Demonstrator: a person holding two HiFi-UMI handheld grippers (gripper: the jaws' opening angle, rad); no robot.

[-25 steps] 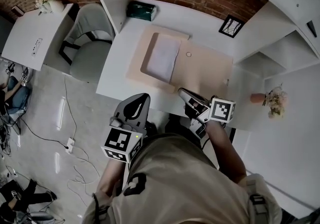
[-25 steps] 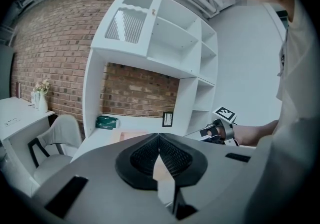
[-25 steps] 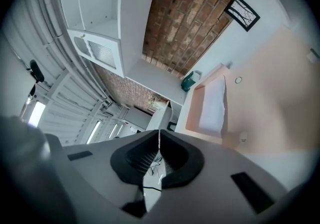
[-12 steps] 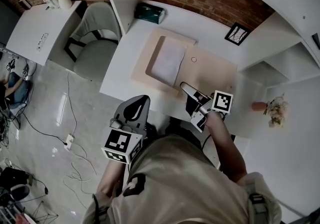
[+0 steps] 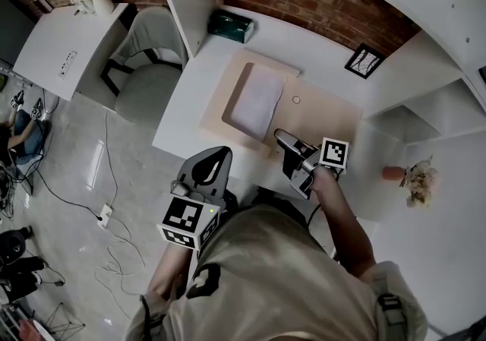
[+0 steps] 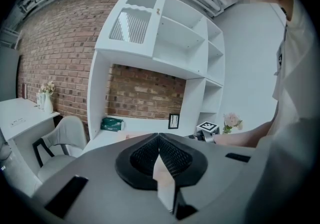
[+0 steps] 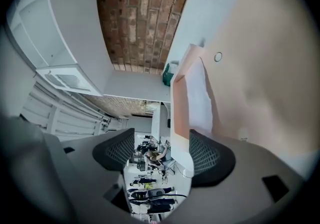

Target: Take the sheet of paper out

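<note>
Paper (image 5: 258, 100) inside open folder (image 5: 326, 115), ahead of right gripper (image 5: 282, 151); its opening jaws flank the folder's near edge, unpinched. Left gripper (image 5: 216, 156) jaws pressed together, short of desk (image 5: 186, 119).

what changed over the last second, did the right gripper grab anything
No. The right gripper was shut a second ago; its jaws are now opening at the near edge of the folder, pressing on nothing. The left gripper stays shut, and the sheet of paper still lies in the open folder.
</note>
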